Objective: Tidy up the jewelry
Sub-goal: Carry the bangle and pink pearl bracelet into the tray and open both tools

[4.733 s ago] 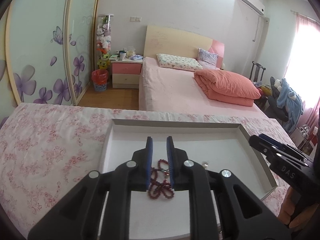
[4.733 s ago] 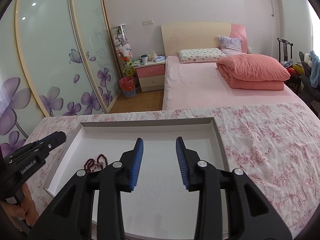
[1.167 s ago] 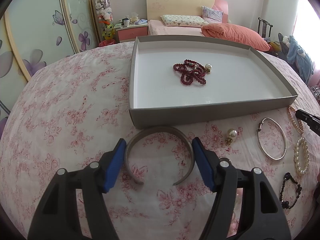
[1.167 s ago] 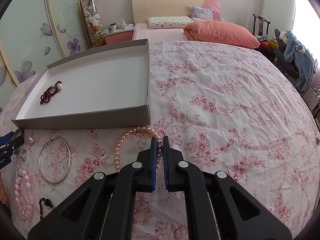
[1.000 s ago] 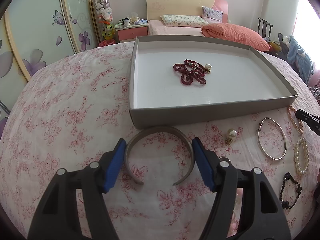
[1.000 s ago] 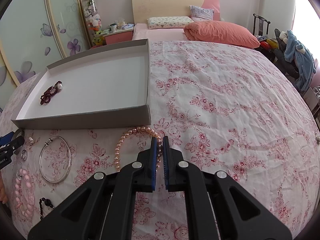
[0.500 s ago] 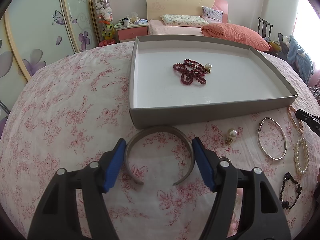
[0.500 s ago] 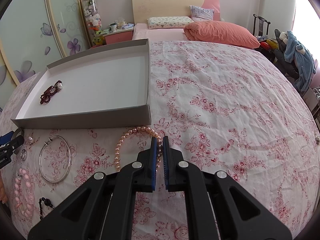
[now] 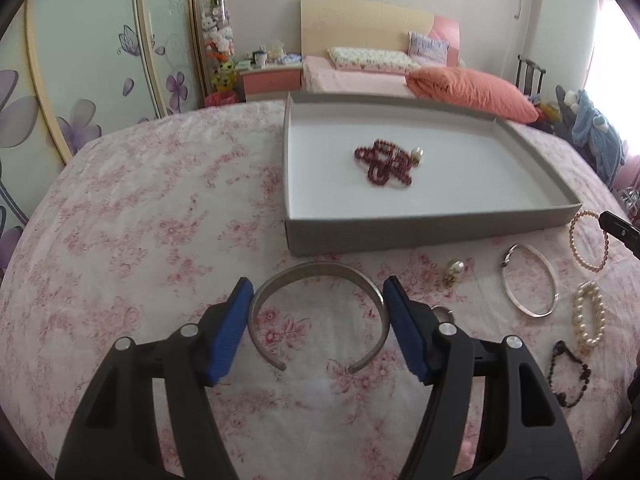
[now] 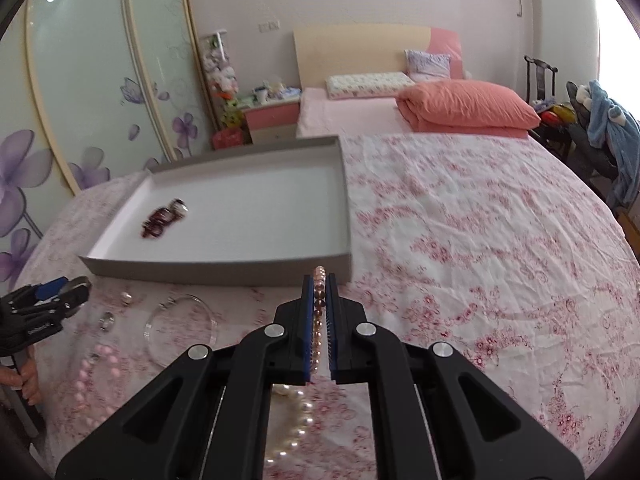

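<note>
My left gripper (image 9: pixel 318 290) is open, its blue pads on either side of a grey open cuff bangle (image 9: pixel 318 312) that lies on the floral cloth. My right gripper (image 10: pixel 319 280) is shut on a pink pearl bracelet (image 10: pixel 318 312) and holds it raised in front of the grey tray (image 10: pixel 224 270). In the left wrist view the bracelet (image 9: pixel 586 240) shows at the right edge by the right gripper's tip. The tray (image 9: pixel 420 232) holds a dark red bead string (image 9: pixel 384 162) and a pearl earring (image 9: pixel 417 154).
Loose on the cloth near the tray lie a pearl earring (image 9: pixel 454 270), a silver bangle (image 9: pixel 528 284), a white pearl bracelet (image 9: pixel 588 314), a black bead bracelet (image 9: pixel 568 372) and a small ring (image 10: pixel 107 321). A bed with an orange quilt (image 9: pixel 468 88) stands behind.
My right gripper has lifted the pink pearl bracelet off the cloth and moved closer to the tray. My left gripper stays open around the cuff bangle.
</note>
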`<control>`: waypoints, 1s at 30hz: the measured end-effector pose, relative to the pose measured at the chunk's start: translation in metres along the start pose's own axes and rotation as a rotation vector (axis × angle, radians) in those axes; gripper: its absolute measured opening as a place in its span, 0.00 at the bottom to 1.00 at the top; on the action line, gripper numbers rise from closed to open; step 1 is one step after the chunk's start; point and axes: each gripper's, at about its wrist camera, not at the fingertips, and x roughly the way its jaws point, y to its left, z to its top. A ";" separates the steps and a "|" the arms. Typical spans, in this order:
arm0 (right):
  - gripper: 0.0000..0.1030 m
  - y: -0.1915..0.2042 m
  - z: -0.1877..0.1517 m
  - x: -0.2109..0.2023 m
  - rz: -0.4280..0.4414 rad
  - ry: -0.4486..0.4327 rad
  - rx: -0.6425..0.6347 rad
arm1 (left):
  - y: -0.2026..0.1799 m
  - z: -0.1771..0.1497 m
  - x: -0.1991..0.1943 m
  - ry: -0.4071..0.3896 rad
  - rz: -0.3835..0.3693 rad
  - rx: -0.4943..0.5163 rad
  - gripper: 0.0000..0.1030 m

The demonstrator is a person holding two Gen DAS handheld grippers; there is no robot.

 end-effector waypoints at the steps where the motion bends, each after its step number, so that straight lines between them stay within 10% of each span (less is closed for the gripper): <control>1: 0.06 0.003 0.002 -0.003 0.011 -0.011 -0.001 | 0.001 0.001 -0.004 -0.012 -0.001 -0.003 0.63; 30: 0.06 0.068 0.033 -0.051 0.141 -0.229 -0.095 | -0.060 0.041 -0.088 -0.398 -0.021 0.060 0.63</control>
